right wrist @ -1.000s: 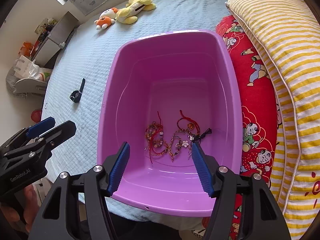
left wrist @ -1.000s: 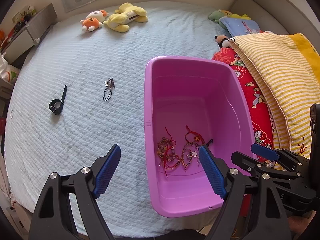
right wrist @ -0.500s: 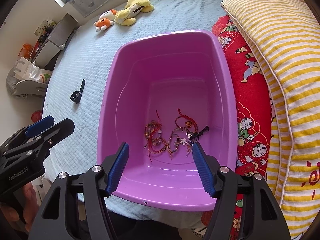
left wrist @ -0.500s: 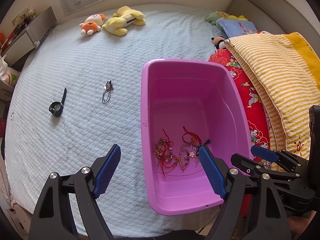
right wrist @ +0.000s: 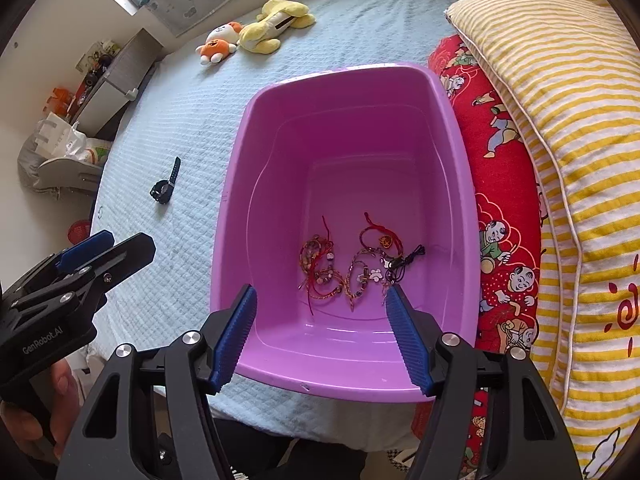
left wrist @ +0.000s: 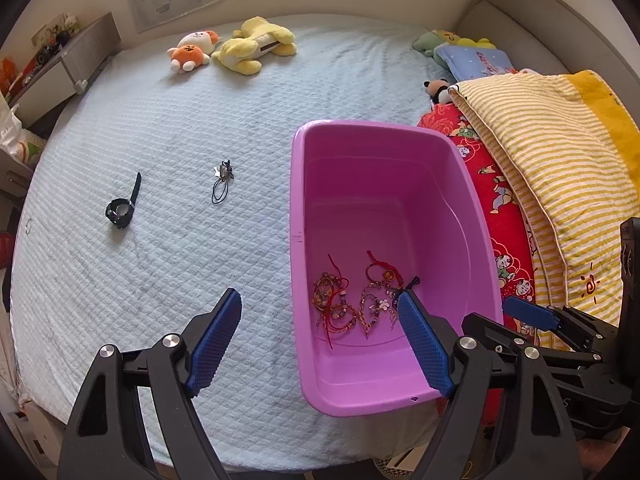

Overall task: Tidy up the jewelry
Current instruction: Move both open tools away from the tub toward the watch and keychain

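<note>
Looking from left to right across the pale quilted bedspread (left wrist: 160, 280), you have a black watch (left wrist: 120, 210) lying well out to the left, then a small dark cord piece with a metal charm (left wrist: 222, 182) nearer the middle, both apart from the bin. Your left gripper (left wrist: 320, 340) hangs over the bedspread and the bin's left wall, jaws spread wide with nothing between them. Next comes the purple bin (right wrist: 236, 184), with a tangle of red-corded and beaded bracelets (right wrist: 352, 264) on its floor, toward the near end. Your right gripper (right wrist: 322, 334) is above the bin's near rim, released and empty, its pads clear of the jewelry.
</note>
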The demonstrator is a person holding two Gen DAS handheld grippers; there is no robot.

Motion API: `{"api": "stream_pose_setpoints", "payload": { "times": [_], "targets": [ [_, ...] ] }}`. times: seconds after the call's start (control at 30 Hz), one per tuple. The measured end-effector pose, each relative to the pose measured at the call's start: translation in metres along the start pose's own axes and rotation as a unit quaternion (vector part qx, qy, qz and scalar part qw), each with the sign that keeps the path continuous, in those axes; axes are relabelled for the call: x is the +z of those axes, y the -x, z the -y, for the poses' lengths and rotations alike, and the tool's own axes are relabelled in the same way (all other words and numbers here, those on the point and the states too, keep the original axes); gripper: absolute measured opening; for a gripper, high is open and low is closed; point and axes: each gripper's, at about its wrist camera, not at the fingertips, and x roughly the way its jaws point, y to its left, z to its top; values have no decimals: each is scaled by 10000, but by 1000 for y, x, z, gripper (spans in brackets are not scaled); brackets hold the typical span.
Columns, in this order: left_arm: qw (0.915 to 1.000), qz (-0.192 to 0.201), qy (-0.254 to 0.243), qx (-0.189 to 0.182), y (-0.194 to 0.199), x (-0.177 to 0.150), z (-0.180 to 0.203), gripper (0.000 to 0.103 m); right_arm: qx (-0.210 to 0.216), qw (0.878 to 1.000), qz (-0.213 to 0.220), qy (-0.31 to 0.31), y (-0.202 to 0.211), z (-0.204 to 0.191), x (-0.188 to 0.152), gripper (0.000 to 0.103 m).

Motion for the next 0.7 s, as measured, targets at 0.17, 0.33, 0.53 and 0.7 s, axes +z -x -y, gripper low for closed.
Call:
{"api": "stream_pose_setpoints", "payload": {
  "times": [0.17,0.33,0.53,0.7],
  "targets": [
    [9997,-32,222,106,4,-20,-16,79,104,9994,-49,326,-3,-17,-6,66],
    [9981,-63,469,402,15,-43,-53,79,357,9964,-286,714,-21,-50,-6,66],
    [9924,-11,1100,546,28,-60,-119,80,508,9908,-475,1163,-42,-109,-5,66],
    [9877,33,1472,522,30,-61,-182,80,455,9876,-507,1416,-60,-162,-2,66]
  ]
}}
